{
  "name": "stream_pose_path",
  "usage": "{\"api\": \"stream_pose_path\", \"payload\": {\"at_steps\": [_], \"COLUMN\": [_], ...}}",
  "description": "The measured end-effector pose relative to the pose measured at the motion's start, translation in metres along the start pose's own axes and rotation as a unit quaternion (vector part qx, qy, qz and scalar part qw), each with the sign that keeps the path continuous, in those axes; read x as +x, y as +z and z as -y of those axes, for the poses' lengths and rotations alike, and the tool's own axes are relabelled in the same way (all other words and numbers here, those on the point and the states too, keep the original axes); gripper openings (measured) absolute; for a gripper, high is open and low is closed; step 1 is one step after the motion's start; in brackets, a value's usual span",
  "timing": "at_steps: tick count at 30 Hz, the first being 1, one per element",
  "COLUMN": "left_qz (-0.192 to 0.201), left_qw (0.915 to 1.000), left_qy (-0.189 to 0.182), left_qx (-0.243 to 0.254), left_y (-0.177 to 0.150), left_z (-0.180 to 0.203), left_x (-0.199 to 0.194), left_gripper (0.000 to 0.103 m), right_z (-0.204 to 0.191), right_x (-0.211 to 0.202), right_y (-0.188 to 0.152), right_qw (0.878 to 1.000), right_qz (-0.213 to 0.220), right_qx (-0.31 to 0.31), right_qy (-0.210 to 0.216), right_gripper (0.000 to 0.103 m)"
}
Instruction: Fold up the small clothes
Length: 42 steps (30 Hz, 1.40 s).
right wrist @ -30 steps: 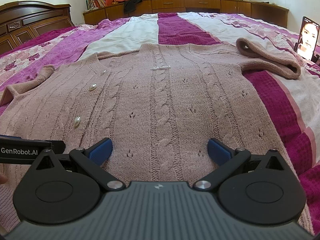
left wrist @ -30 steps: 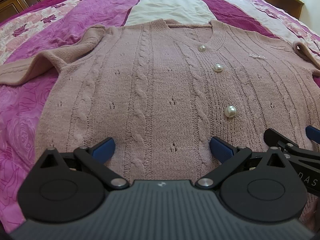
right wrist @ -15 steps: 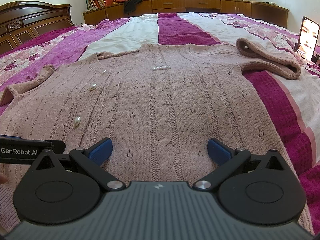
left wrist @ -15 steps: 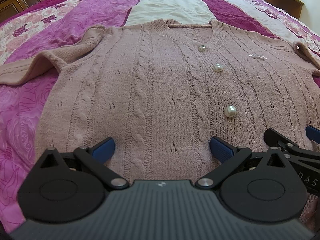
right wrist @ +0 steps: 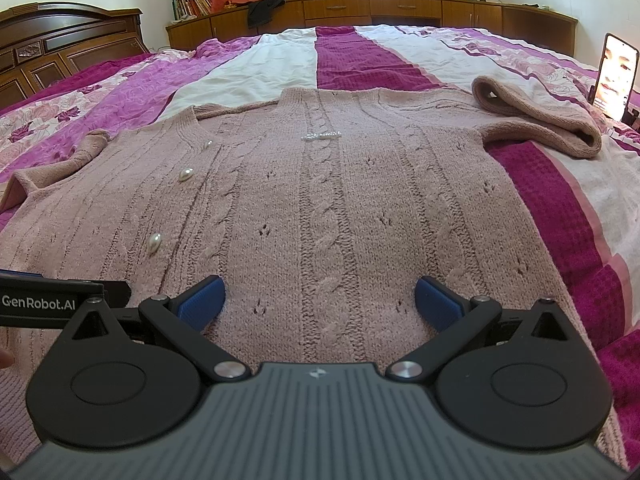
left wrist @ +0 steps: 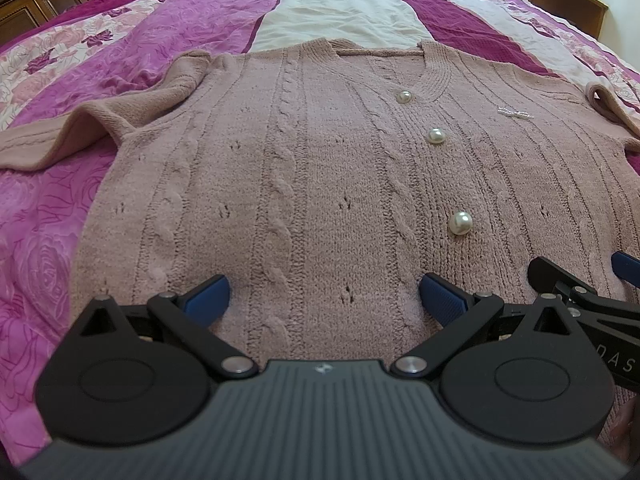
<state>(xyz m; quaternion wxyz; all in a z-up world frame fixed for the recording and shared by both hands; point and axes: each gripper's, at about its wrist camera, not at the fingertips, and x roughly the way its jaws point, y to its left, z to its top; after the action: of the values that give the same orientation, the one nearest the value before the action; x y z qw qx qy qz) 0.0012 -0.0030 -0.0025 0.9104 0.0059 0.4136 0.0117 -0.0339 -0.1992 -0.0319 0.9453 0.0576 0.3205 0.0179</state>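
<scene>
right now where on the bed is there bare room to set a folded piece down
Bare bedspread lies beyond the cardigan neckline, up to the wooden cabinets. A narrower strip runs right of the cardigan's body, below the bunched sleeve. The near middle is crowded: the cardigan fills it, with the open left gripper and right gripper over its hem.

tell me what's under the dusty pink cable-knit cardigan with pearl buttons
The dusty pink cable-knit cardigan lies flat on a bedspread striped magenta, white and floral pink, which shows all around it. Whatever lies directly beneath the knit is covered and cannot be seen.
</scene>
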Motion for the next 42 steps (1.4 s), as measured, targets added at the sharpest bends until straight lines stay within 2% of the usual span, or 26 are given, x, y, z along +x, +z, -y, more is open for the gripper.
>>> {"api": "stream_pose_path", "payload": {"at_steps": [13,22,29,36,42], "left_qz": [0.001,0.0,-0.015,-0.035,-0.048], "left_qw": [1.0,1.0,0.9999,0.9993,0.9987], "left_qy": [0.0,0.001,-0.003,-0.011,-0.018], "left_qx": [0.0,0.0,0.003,0.007,-0.005], "left_y": [0.0,0.001,0.009,0.017,0.025], "left_z": [0.0,0.0,-0.001,-0.004,-0.009], "left_x": [0.0,-0.001,0.0,0.002,-0.004], "left_gripper": [0.103,0.103,0.103,0.103,0.103], "right_z": [0.0,0.001,0.001,0.01,0.025], "right_x": [0.0,0.003,0.006,-0.001,-0.015], "right_y": [0.0,0.005,0.009,0.018,0.034], "right_qw": [1.0,1.0,1.0,0.999,0.997], "right_qz": [0.0,-0.014,-0.03,-0.041,-0.031], "right_qx": [0.0,-0.002,-0.004,0.0,0.019], "right_qy": [0.0,-0.002,0.003,0.034,0.073], "right_gripper": [0.103,0.103,0.103,0.103,0.103]}}
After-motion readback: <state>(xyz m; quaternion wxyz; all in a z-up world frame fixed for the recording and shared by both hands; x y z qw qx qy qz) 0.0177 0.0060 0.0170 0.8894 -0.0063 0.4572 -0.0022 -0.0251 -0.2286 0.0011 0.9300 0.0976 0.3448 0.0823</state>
